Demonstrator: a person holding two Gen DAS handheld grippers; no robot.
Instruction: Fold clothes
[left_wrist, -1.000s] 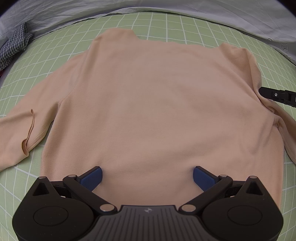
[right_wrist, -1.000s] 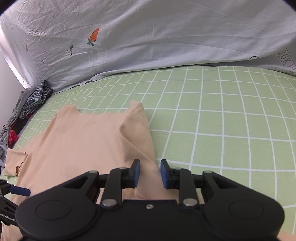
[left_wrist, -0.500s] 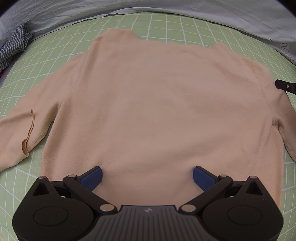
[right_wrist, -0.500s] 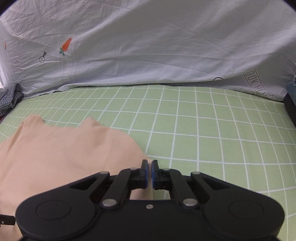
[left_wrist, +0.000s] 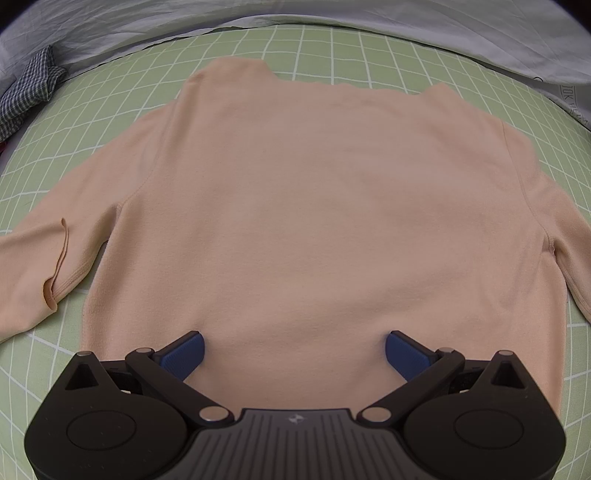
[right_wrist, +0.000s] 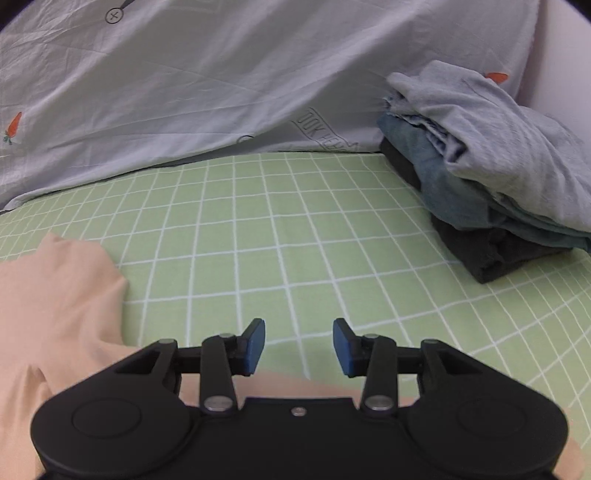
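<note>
In the right wrist view, bare green checked sheet (right_wrist: 280, 236) fills the middle. A stack of folded clothes (right_wrist: 491, 192) blocks the upper right, the draped grey sheet (right_wrist: 184, 81) walls off the top, and the peach shirt (right_wrist: 55, 295) covers the lower left.

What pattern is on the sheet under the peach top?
Light green sheet with a white grid of squares; clearest in the right wrist view.

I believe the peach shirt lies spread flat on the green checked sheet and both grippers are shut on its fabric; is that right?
Not quite: the peach shirt does lie flat on the green checked sheet, but both wrist views show the left gripper and right gripper open, holding nothing.
</note>
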